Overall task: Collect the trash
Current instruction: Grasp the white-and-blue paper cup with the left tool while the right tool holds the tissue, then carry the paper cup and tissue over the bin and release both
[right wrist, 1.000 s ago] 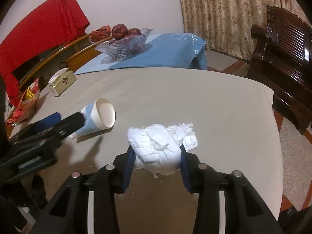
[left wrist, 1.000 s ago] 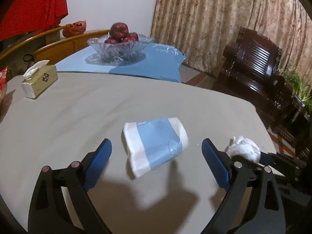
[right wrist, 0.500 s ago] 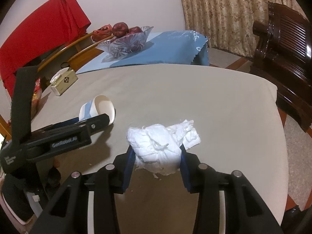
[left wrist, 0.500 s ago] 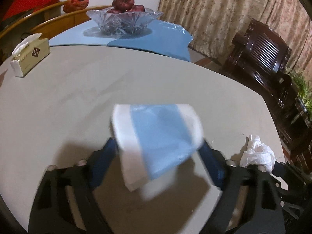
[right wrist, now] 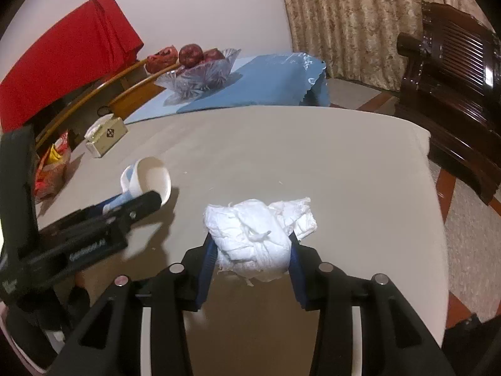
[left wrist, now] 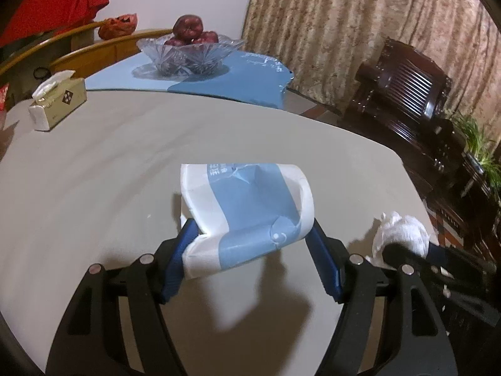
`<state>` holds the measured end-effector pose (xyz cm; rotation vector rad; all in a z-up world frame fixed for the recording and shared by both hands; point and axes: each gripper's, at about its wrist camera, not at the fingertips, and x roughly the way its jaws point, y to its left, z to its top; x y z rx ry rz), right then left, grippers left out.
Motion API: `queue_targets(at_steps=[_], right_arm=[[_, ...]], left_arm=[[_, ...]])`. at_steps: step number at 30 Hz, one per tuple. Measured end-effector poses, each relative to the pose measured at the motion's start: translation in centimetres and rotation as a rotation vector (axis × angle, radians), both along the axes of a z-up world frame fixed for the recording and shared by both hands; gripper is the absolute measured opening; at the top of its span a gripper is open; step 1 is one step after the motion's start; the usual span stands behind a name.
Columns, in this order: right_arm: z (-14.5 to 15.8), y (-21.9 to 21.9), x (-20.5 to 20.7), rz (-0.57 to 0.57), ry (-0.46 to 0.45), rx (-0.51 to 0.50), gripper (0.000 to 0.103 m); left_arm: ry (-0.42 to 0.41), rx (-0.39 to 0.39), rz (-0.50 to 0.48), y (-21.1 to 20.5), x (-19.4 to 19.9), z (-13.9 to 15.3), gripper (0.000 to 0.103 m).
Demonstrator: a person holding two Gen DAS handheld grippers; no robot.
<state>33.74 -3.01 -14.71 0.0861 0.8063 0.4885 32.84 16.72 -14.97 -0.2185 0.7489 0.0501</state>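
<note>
My left gripper (left wrist: 252,235) is shut on a crushed blue and white paper cup (left wrist: 247,210) and holds it above the grey table (left wrist: 94,172). The cup's open mouth shows in the right wrist view (right wrist: 150,180), with the left gripper (right wrist: 137,206) beside it. My right gripper (right wrist: 252,244) is shut on a crumpled white tissue wad (right wrist: 253,235) just above the table (right wrist: 313,163). The wad also shows at the right of the left wrist view (left wrist: 402,233).
A tissue box (left wrist: 58,100) sits at the far left of the table. A glass bowl of red fruit (left wrist: 191,51) stands on a blue cloth (left wrist: 238,84) at the back. Snack packets (right wrist: 51,169) lie at the left edge. A dark wooden chair (right wrist: 451,87) stands to the right.
My left gripper moved in around the paper cup, closed on it and lifted it off the table. My right gripper kept hold of the tissue wad and barely moved.
</note>
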Motion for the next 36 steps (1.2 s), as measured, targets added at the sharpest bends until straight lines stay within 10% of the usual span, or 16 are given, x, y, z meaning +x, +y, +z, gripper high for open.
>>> queue_targets(at_steps=[36], right_arm=[[10.6,-9.3,-19.2,-0.054,-0.19,0.037,0.042]], left_arm=[[-0.164,0.034,-0.163,-10.1,-18.3,9.6,0.068]])
